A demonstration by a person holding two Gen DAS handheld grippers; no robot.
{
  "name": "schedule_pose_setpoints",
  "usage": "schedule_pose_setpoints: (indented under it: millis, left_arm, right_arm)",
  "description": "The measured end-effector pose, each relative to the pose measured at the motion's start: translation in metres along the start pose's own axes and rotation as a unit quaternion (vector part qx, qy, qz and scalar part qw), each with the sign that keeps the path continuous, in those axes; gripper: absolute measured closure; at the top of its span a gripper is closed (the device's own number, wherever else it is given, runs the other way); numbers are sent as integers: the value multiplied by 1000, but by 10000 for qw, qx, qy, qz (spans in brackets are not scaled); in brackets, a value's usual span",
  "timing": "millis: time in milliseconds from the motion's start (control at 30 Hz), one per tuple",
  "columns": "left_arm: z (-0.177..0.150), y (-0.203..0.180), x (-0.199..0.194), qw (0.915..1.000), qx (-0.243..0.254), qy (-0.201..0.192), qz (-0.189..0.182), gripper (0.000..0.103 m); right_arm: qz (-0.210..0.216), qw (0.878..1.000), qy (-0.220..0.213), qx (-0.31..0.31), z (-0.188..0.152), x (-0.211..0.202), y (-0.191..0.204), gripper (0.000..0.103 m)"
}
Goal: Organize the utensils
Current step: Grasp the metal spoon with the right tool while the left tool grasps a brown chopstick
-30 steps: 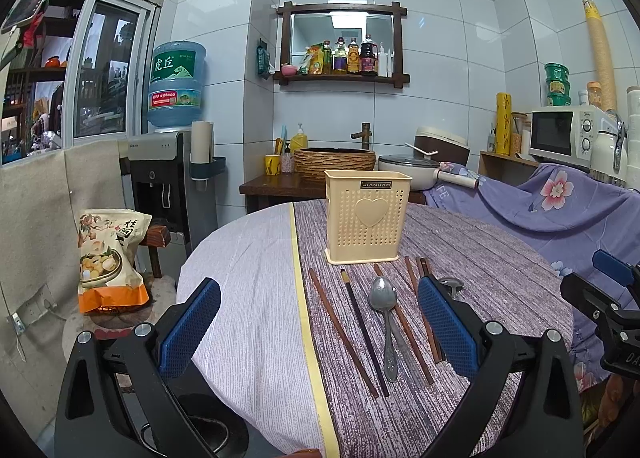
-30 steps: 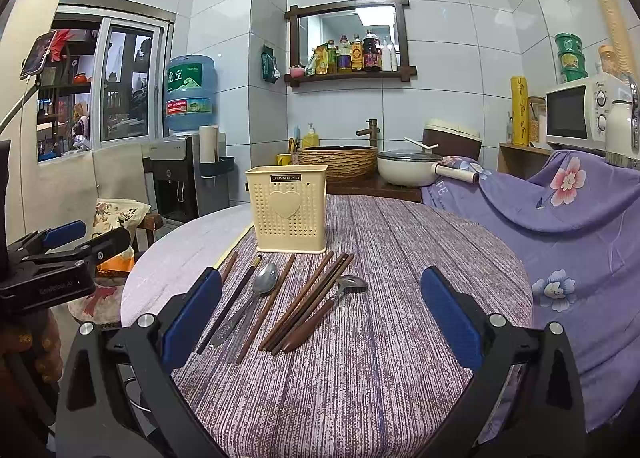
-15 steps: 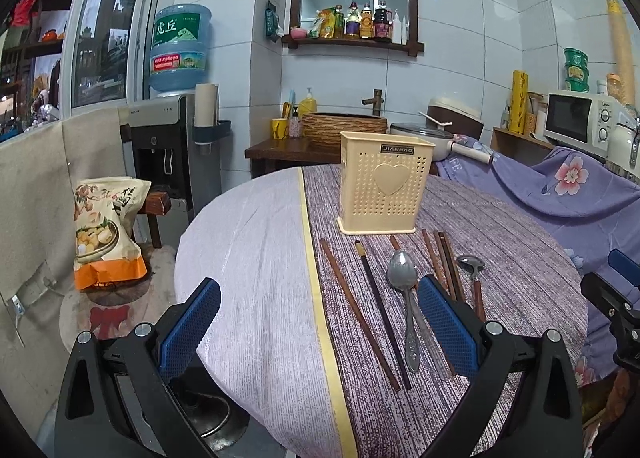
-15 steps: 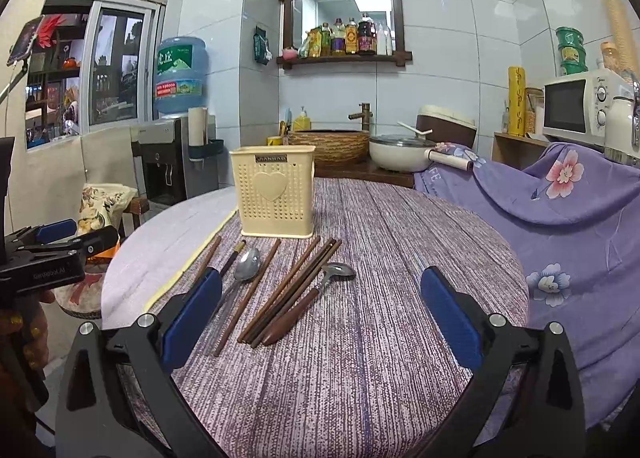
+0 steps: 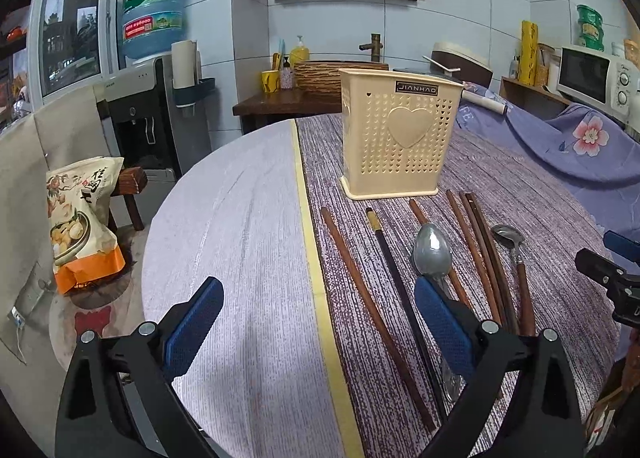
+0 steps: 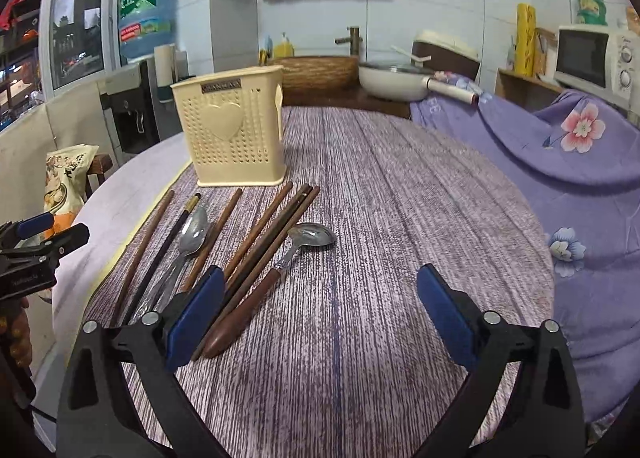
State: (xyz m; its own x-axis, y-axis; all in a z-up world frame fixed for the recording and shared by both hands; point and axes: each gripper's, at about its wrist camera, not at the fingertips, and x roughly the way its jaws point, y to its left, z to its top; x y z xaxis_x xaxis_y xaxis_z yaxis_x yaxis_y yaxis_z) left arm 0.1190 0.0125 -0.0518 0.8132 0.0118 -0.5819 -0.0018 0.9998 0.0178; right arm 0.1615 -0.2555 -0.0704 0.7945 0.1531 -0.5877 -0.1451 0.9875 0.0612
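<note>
Setting: round table [image 6: 400, 186] under a striped purple cloth, seen from two hand-held grippers.
Holder: cream plastic utensil holder [image 5: 398, 140], upright, nothing seen sticking out of its top.
Utensils: in a row just in front of the holder; brown chopsticks [image 6: 262, 228], one black chopstick [image 5: 394, 270], a steel spoon [image 5: 432, 250], a wooden-handled spoon [image 6: 280, 266] farthest right of the holder.
Left gripper [image 5: 316, 326]: jaws wide, empty, low over the near ends of the chopsticks left of the holder's front.
Right gripper [image 6: 320, 314]: jaws wide though just closing slightly, nothing between them, left pad beside the wooden-handled spoon.
Risk, crowding: chopsticks touching side by side; likely to pinch two, or knock neighbours askew.
Risk, holder: light and tall; likely to tip if bumped on insertion.
Risk, grippers: close together; could collide.
</note>
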Motion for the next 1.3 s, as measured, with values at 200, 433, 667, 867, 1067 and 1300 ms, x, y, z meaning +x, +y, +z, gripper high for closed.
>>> schedule_pose_setpoints:
  millis: [200, 433, 667, 867, 1067, 1300]
  left_arm:
    - [14, 4, 32, 9996, 31, 276, -49, 16]
    - [26, 10, 66, 9979, -41, 634, -149, 29]
    - [35, 9, 88, 9967, 39, 793, -188, 31]
    - [36, 7, 99, 9954, 119, 916, -247, 31]
    - [37, 11, 109, 9935, -6, 1075, -365, 35]
    - [44, 6, 126, 9907, -49, 1286, -448, 45]
  right_arm:
    - [156, 9989, 446, 43, 18, 36, 5, 17]
    - [-46, 9965, 839, 46, 37, 78, 4, 29]
    - [-131, 9884, 1493, 234, 32, 110, 1, 36]
    - [-182, 9855, 1661, 298, 30, 118, 1, 42]
    - [-246, 9849, 1698, 214, 35, 126, 8, 46]
    - [-195, 9841, 1759, 151, 42, 133, 10, 54]
